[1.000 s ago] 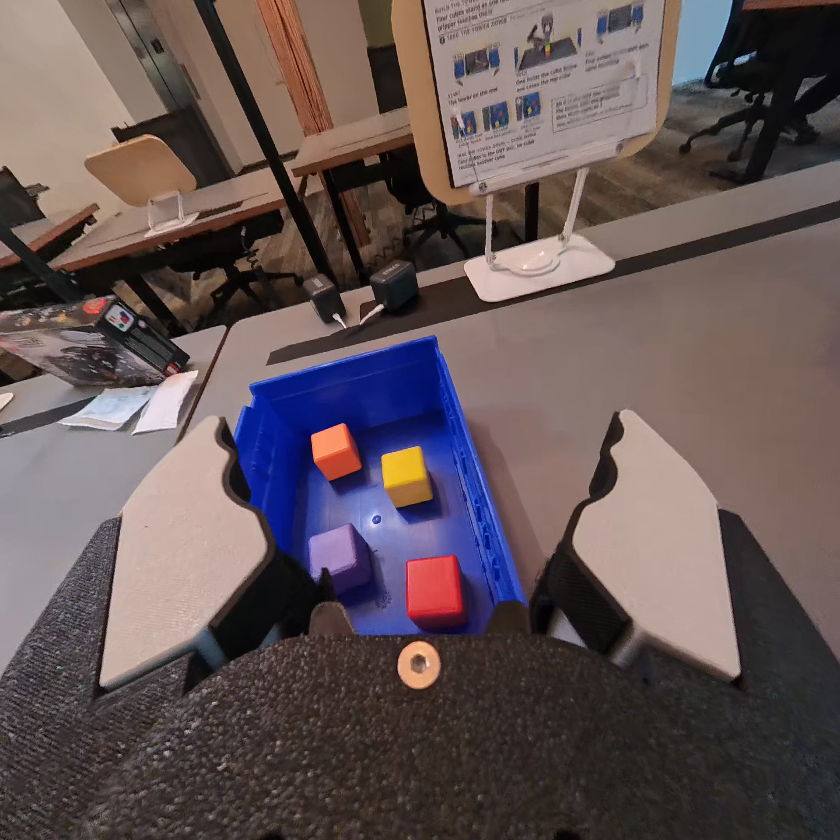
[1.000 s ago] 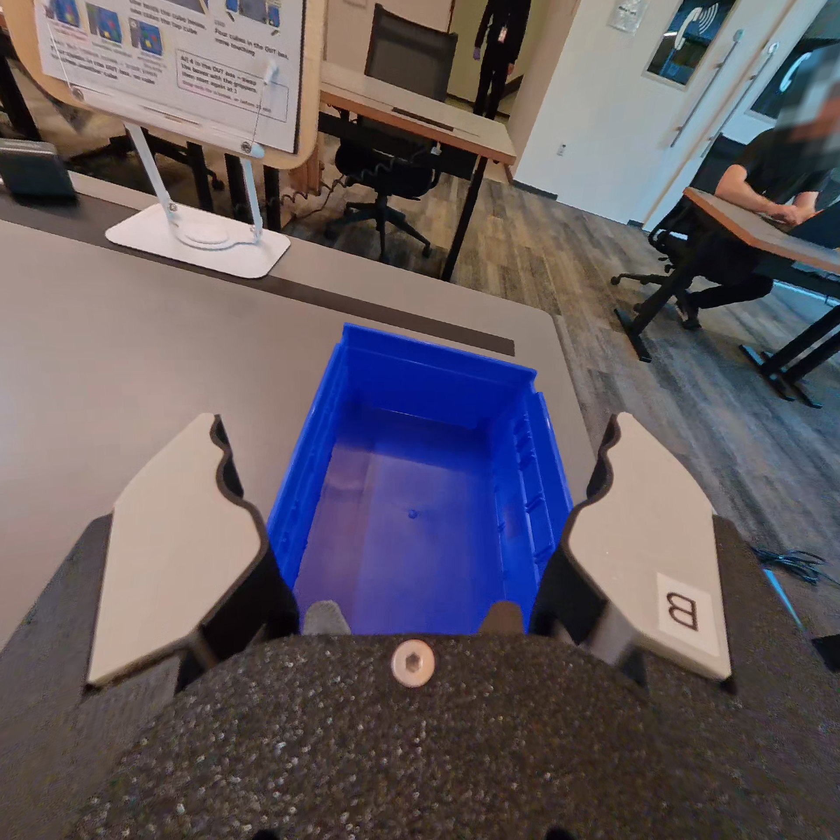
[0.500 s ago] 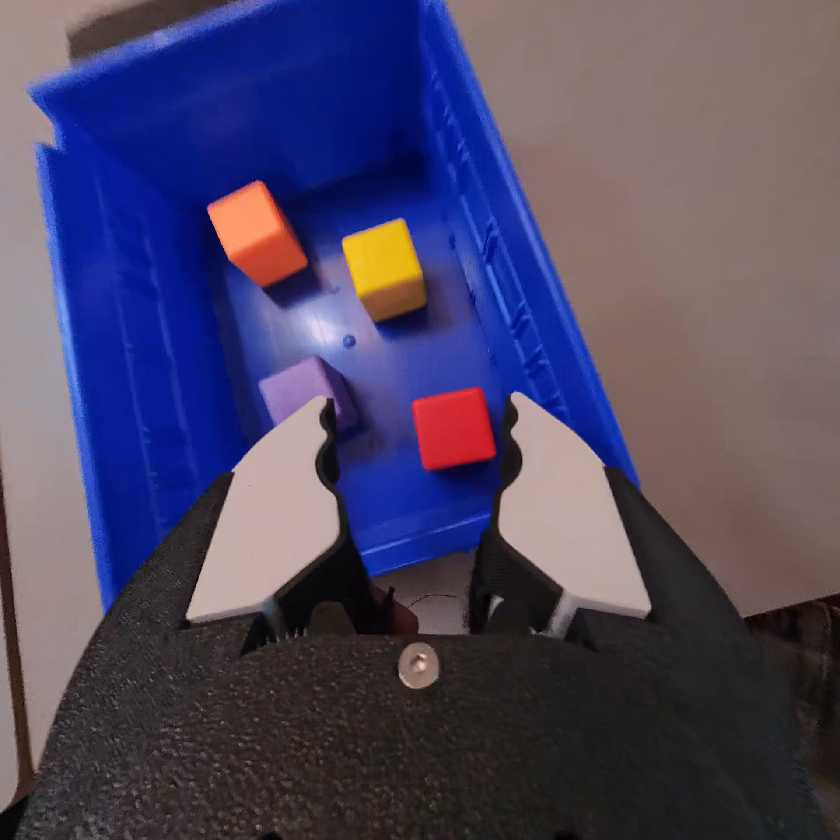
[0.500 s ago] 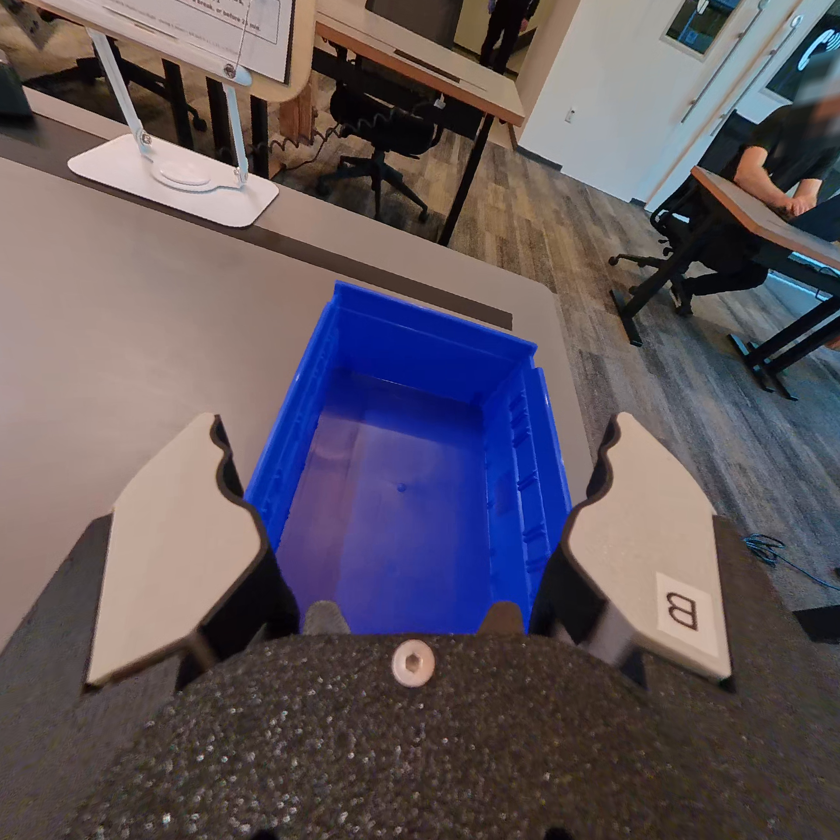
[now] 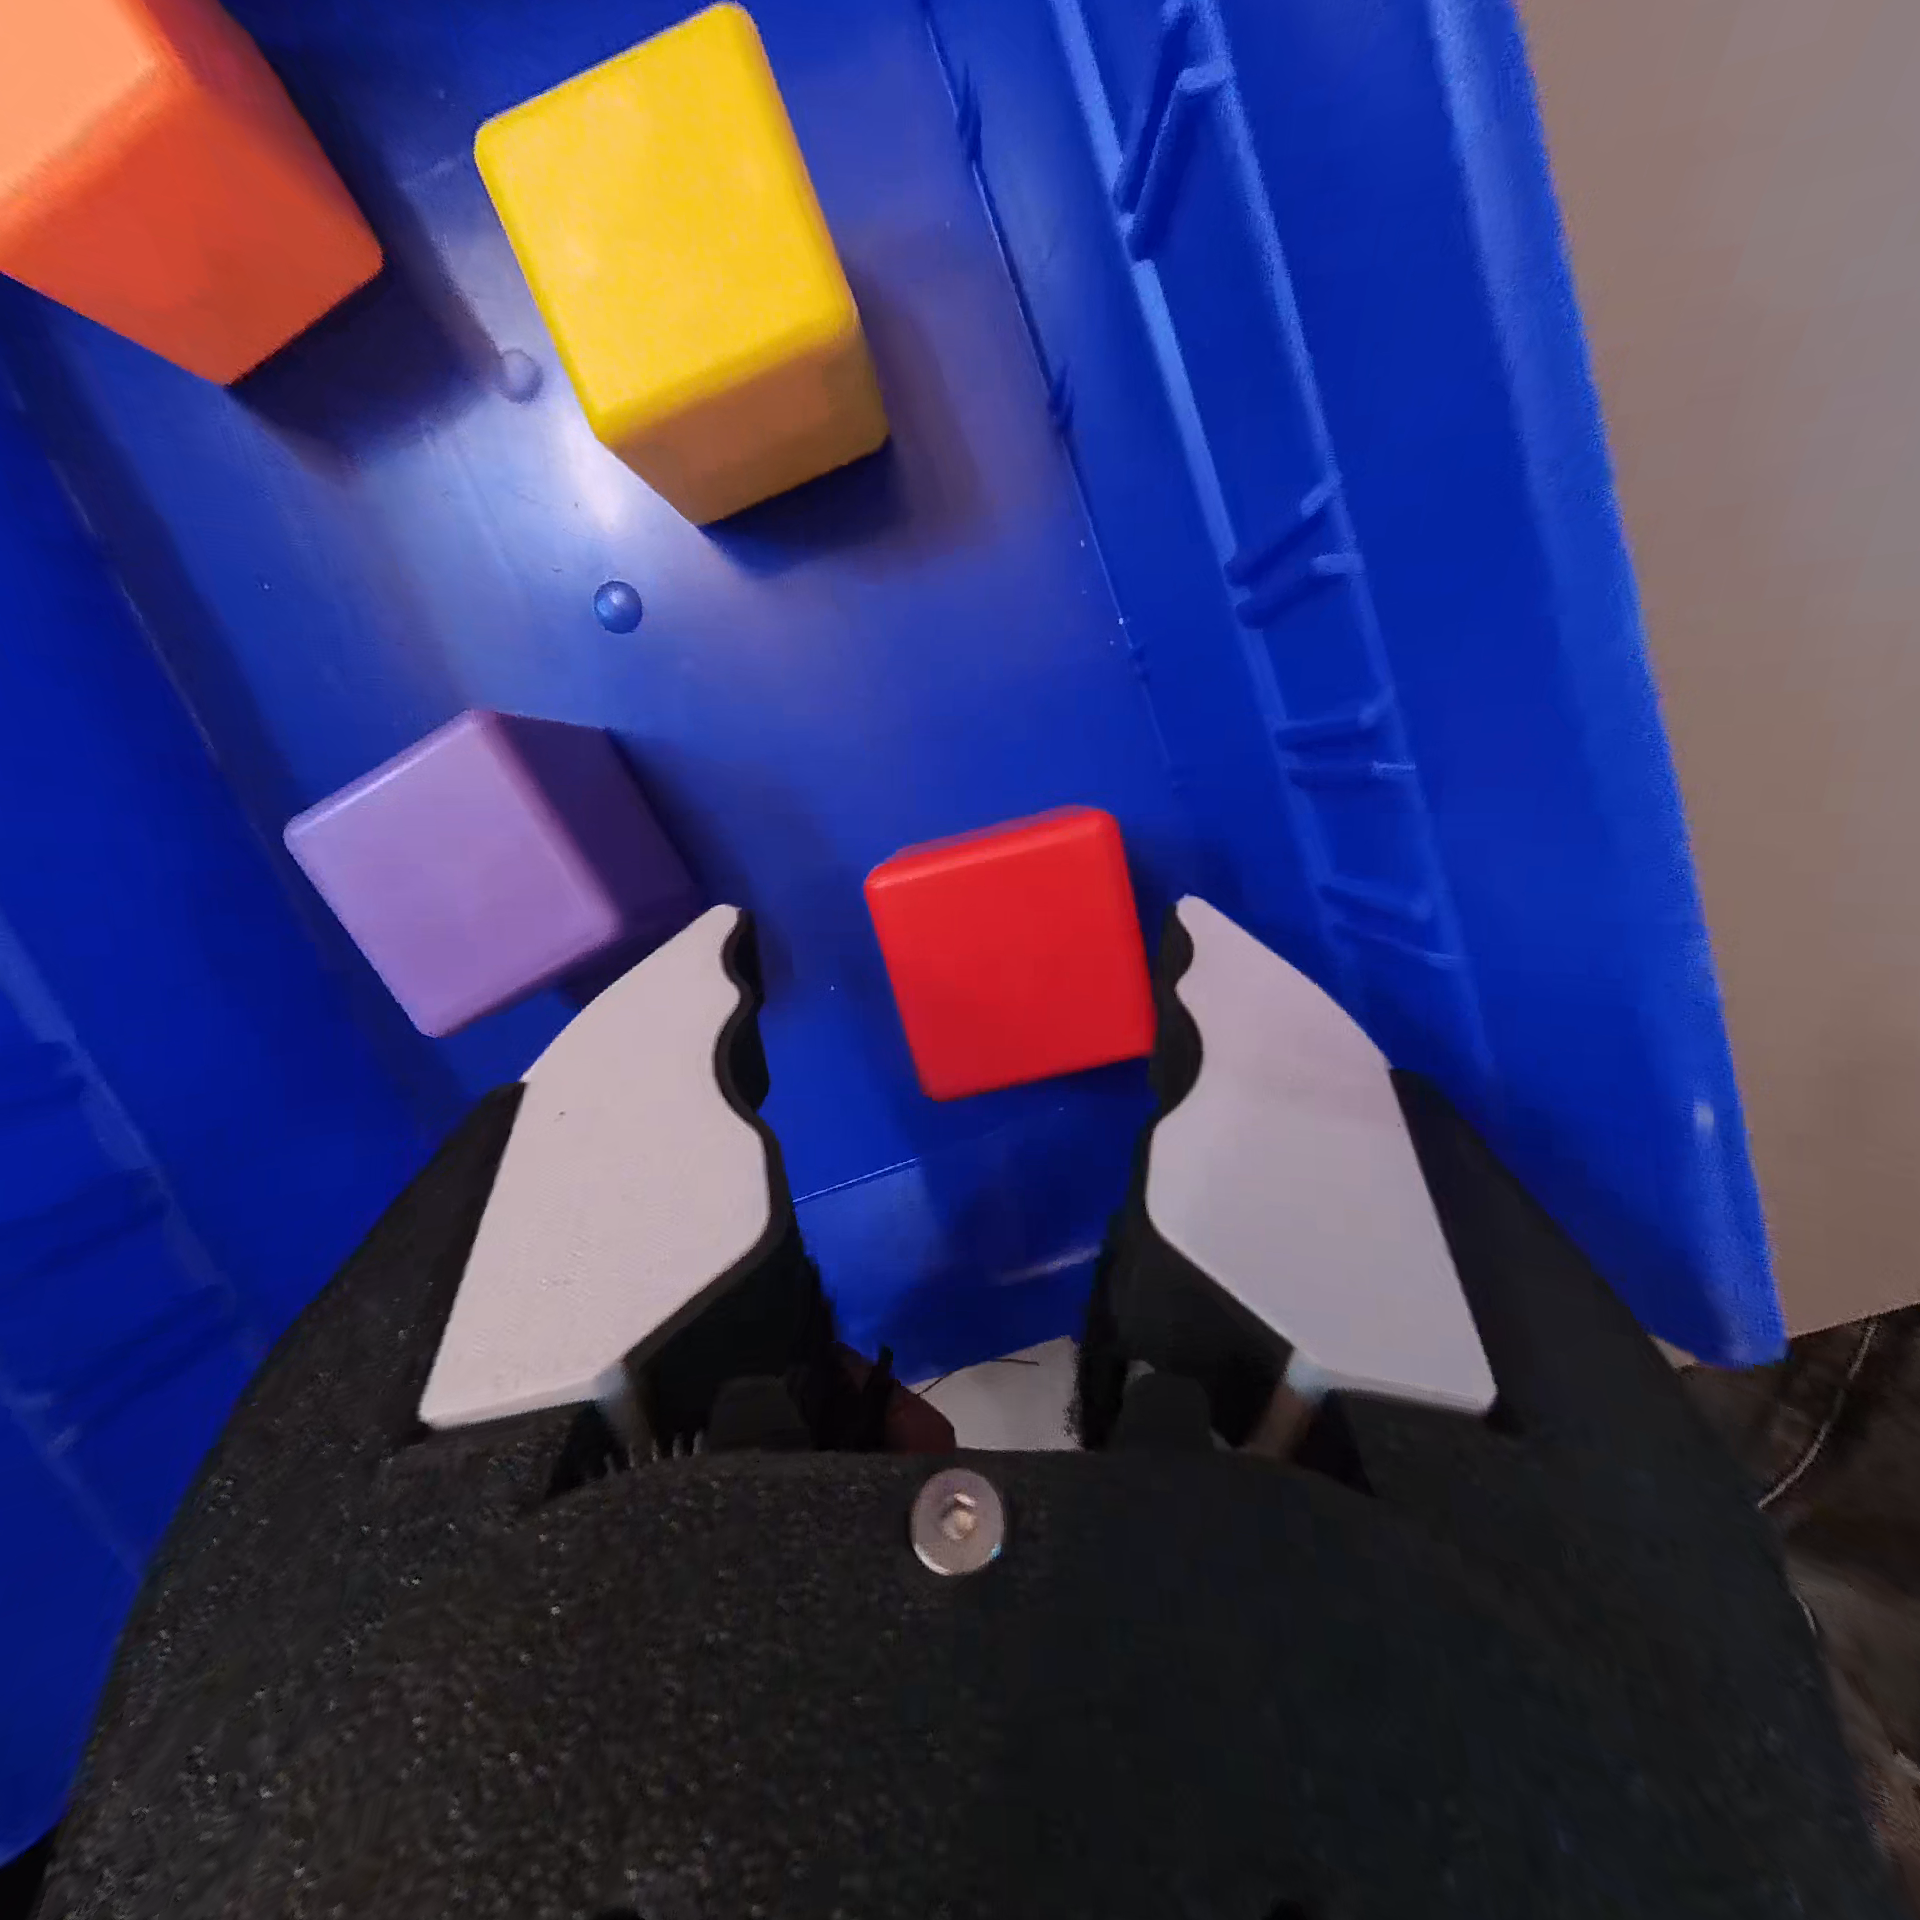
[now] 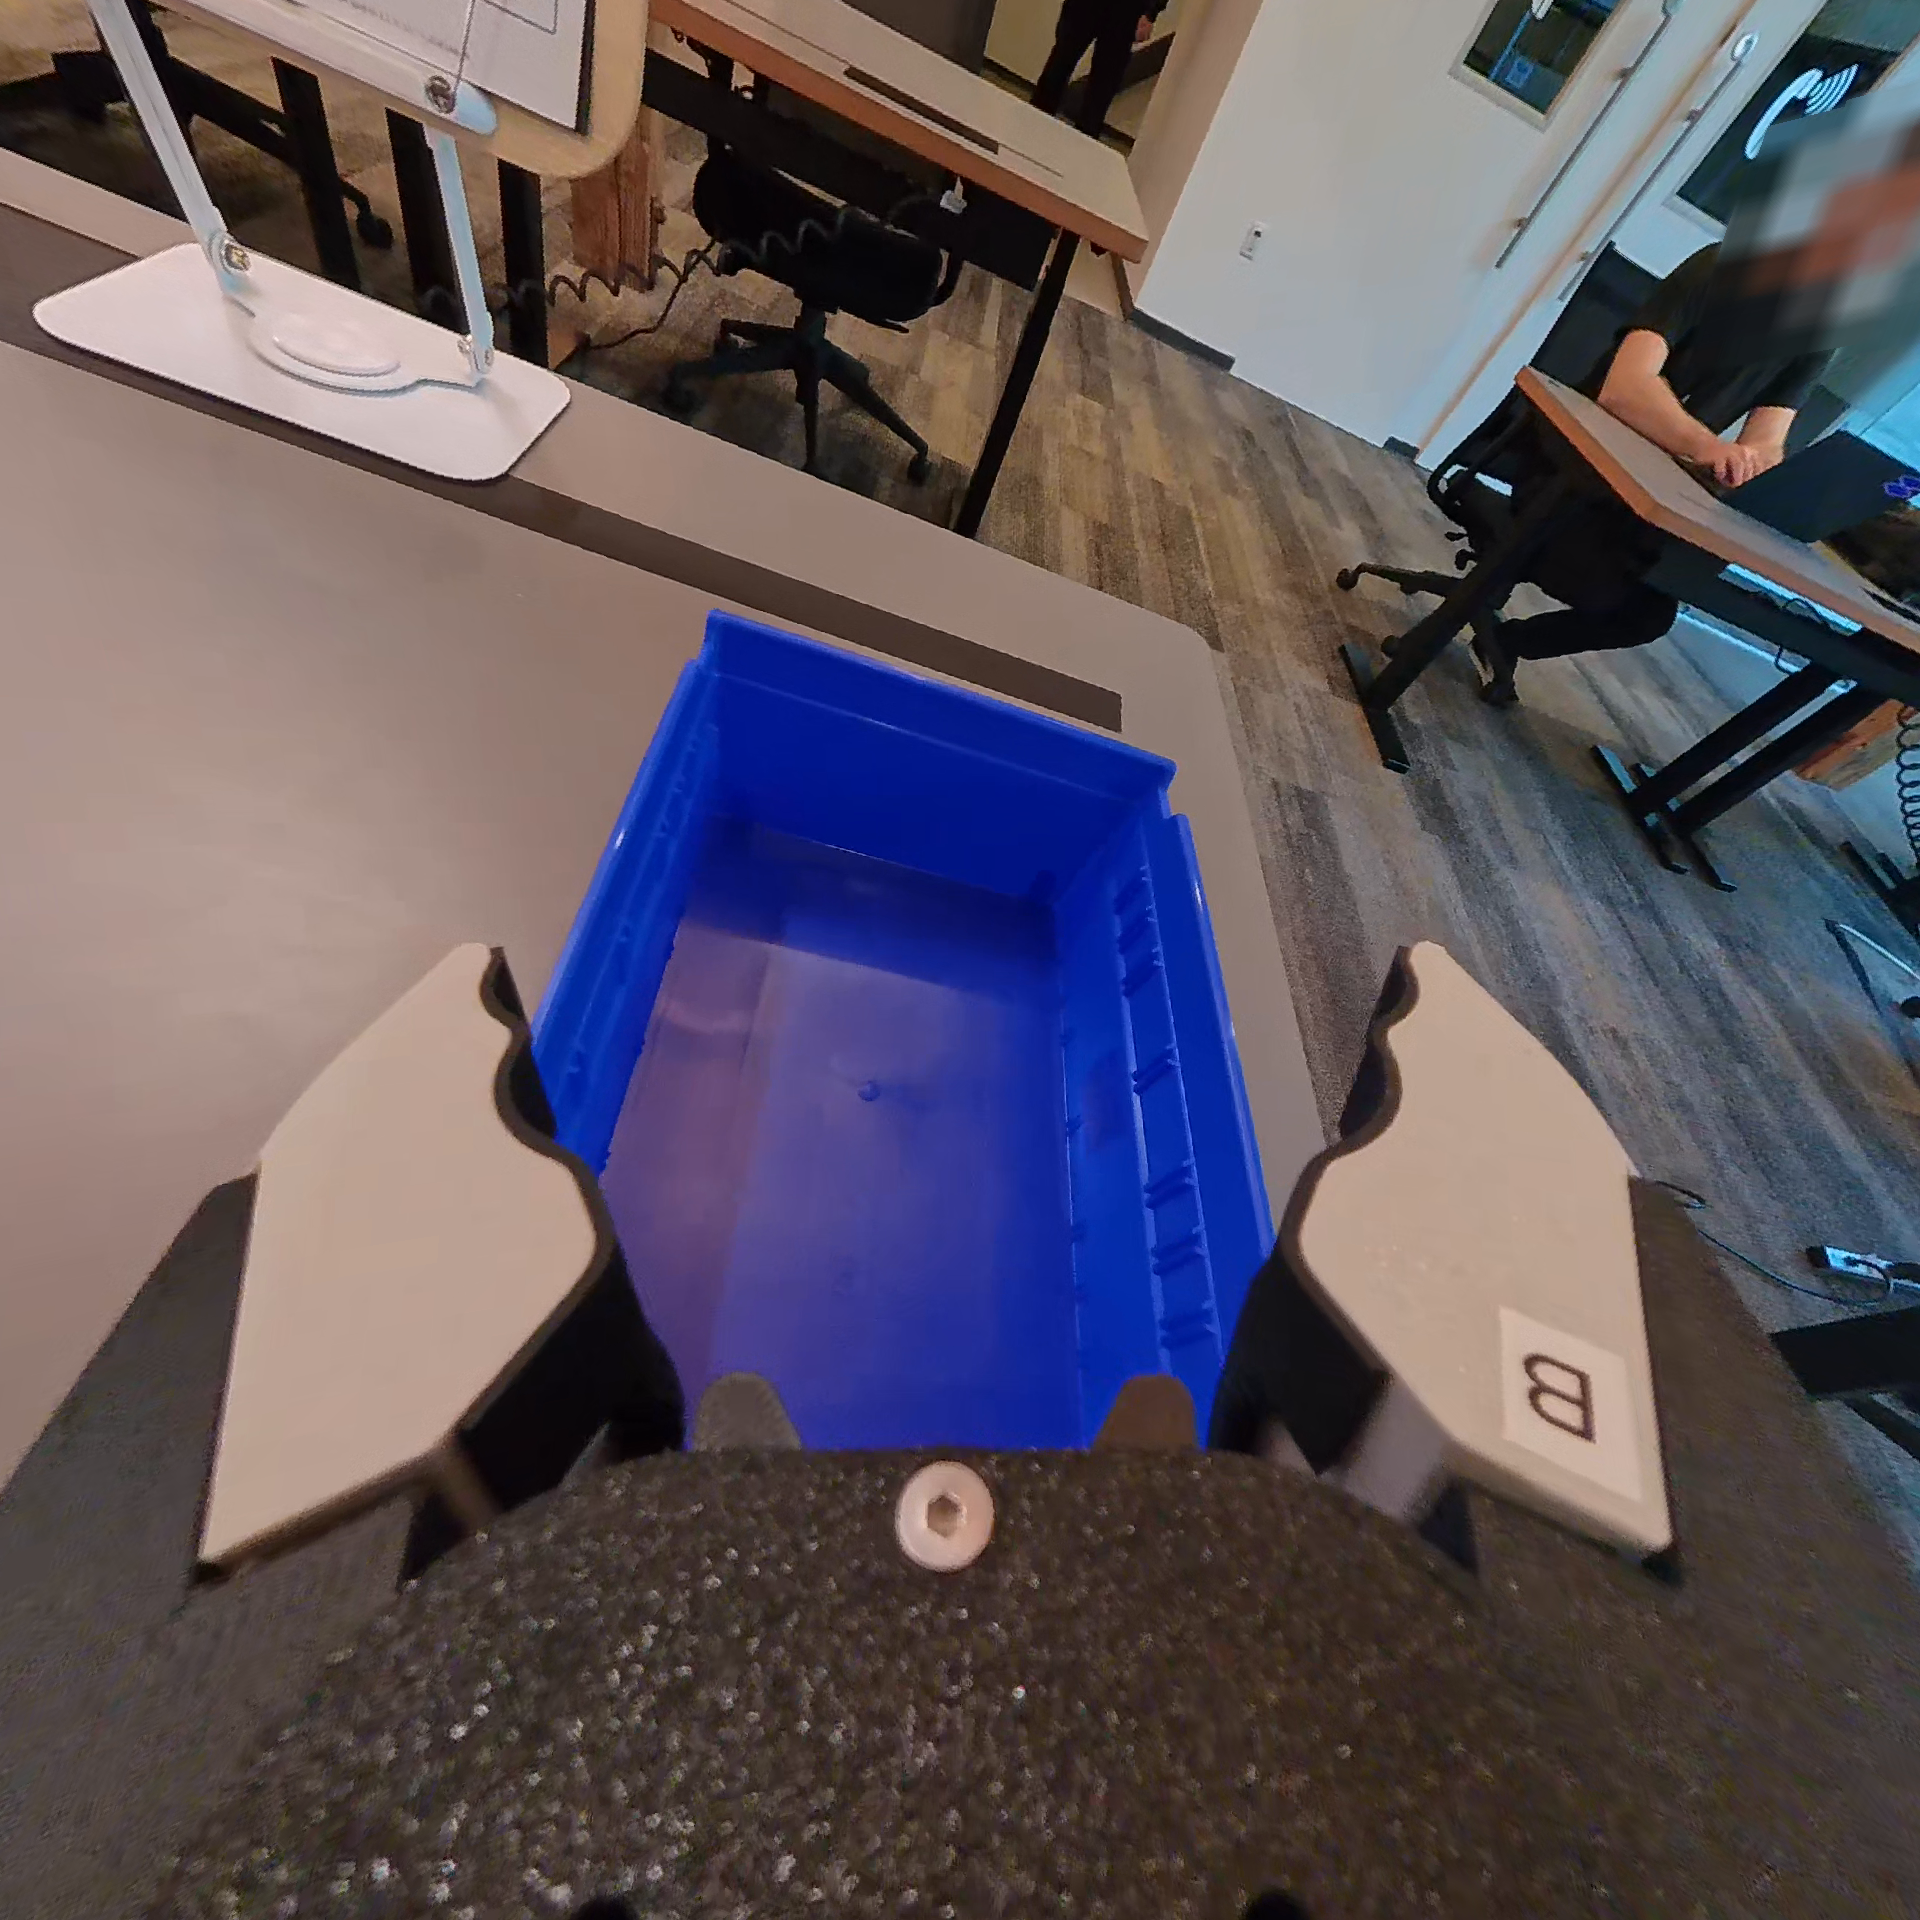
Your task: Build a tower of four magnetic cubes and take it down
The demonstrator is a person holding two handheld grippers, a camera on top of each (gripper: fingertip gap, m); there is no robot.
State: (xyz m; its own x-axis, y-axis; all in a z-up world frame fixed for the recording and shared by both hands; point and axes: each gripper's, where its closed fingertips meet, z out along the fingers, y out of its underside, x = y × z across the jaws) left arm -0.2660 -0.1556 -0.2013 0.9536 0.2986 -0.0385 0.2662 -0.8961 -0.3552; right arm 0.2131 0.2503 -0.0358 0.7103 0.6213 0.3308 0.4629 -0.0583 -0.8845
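In the left wrist view four cubes lie on the floor of a blue bin [image 5: 1351, 520]: orange [image 5: 156, 187], yellow [image 5: 675, 249], purple [image 5: 468, 862] and red [image 5: 1008, 951]. My left gripper [image 5: 956, 914] is down inside this bin, half open, with its fingertips on either side of the red cube. A strip of blue floor shows between the left pad [image 5: 740, 997] and the cube, so the cube is not gripped. In the right wrist view my right gripper [image 6: 945, 956] is wide open and holds nothing above a second, empty blue bin [image 6: 935, 748].
The bins stand on a grey table [image 6: 260, 675]. A white stand with an instruction sheet [image 6: 301, 353] is at its far left. Beyond the table edge are an office chair [image 6: 821, 270], desks and a seated person [image 6: 1714, 364].
My left gripper narrowed from wide open to half open and dropped into the bin, coming close around the red cube. My right gripper stayed wide open and tilted slightly down over the empty bin.
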